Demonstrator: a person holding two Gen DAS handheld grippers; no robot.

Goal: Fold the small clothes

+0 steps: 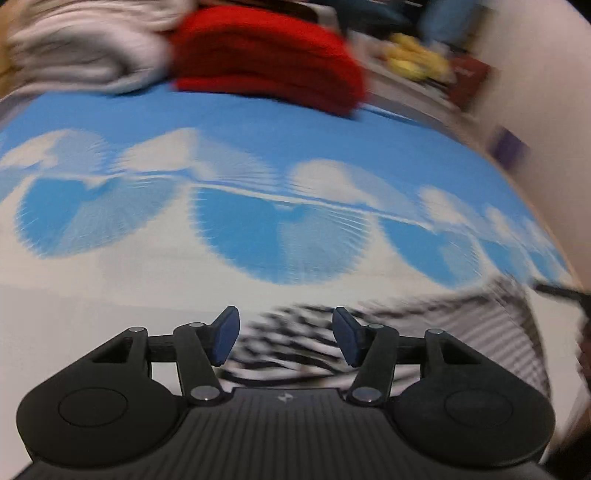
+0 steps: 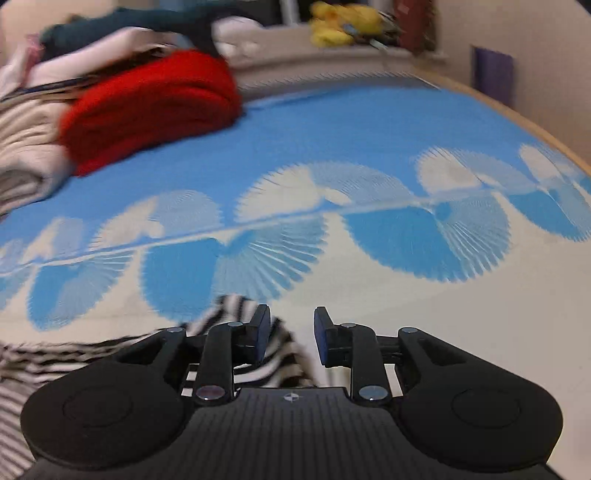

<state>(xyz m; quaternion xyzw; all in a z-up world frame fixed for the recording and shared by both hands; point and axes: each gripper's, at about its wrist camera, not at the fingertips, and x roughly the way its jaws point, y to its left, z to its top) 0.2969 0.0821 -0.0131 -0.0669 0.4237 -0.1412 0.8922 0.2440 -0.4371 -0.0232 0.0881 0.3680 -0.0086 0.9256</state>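
A blue and white mat with fan-shaped prints covers the work surface, and beyond its far edge runs a pale ledge holding a blurred yellow soft toy. At the far left of the mat sits a pile of clothes: a folded red knitted garment resting against pale pink and white fabrics.

The piece in hand, a small black-and-white striped garment, lies on the near white part of the mat, directly under both tools. The left gripper is released, its blue pads wide apart above the stripes with nothing pinched. The right gripper is also unclenched, though narrower; the cloth's right edge shows in the gap beneath it, and neither pad presses on it.

Both views are smeared by motion, so the garment's exact outline cannot be read, nor can how many folds it already has. Judging by the loose, rumpled stripes, the step appears to be taking fresh hold for a fold. To do that well, each gripper should come down on a separate corner of the same edge, pinch one layer only, lift just enough to clear the mat, and carry the edge over evenly so the stripes line up. Grabbing bunched fabric would probably leave a crooked fold.
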